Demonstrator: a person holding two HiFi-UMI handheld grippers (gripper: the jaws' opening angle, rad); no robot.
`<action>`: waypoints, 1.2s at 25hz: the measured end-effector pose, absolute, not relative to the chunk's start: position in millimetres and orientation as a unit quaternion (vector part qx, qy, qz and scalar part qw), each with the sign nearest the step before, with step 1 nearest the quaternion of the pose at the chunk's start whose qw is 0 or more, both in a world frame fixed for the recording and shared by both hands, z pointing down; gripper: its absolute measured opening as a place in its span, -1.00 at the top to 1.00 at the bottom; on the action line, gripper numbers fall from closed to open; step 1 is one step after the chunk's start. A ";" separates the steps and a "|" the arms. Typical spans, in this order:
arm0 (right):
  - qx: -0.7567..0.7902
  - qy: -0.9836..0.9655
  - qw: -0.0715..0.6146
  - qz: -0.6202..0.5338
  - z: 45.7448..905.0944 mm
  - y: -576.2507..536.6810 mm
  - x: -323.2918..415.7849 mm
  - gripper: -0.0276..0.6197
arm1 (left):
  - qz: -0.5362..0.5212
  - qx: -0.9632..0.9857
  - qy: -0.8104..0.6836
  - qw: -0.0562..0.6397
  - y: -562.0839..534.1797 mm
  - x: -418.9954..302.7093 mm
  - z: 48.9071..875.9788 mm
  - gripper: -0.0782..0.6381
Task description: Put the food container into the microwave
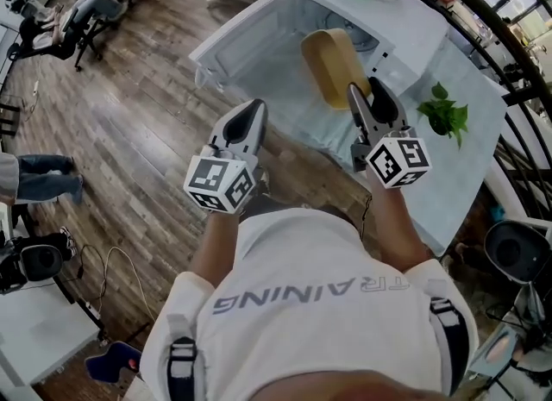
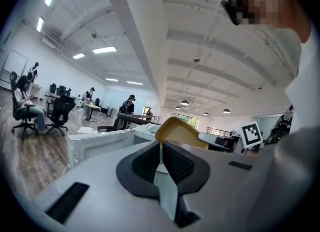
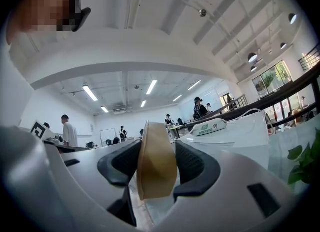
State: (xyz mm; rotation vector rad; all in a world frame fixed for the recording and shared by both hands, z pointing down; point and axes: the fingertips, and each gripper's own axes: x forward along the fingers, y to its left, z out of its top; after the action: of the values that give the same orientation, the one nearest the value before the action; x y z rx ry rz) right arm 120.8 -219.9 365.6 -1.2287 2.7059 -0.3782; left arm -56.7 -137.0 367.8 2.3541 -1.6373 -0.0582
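Tan container [image 1: 330,61] clamped, right tongs [image 3: 156,150]; left tongs [image 2: 160,148] closed; microwave [image 1: 259,41] interior head view only.

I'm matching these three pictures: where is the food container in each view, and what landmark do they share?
Head view: food container upper centre, at the right tool's tip, before the open microwave.
Left gripper view: container at centre, just beyond the left tool.
Right gripper view: container lower centre, edge-on between the right tool's jaws.
Shared landmark: the white microwave, in all three.
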 end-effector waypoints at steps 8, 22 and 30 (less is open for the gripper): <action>-0.462 0.876 0.073 -0.122 362.6 -259.8 95.1 0.20 | -0.014 0.850 -0.510 0.133 -205.9 -84.0 361.8 0.66; -0.559 0.813 0.081 -0.140 385.6 -284.8 67.9 0.20 | 0.009 0.906 -0.398 0.147 -259.8 -114.0 379.0 0.66; -0.581 0.781 0.113 -0.200 413.5 -298.0 74.0 0.20 | 0.019 0.917 -0.364 0.160 -261.1 -111.6 393.5 0.66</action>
State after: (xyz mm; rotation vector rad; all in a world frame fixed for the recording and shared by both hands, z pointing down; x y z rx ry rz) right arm 74.0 -298.0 413.5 -1.7043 2.2900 -0.5880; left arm -111.6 -261.1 393.5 2.6212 -1.0392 0.0553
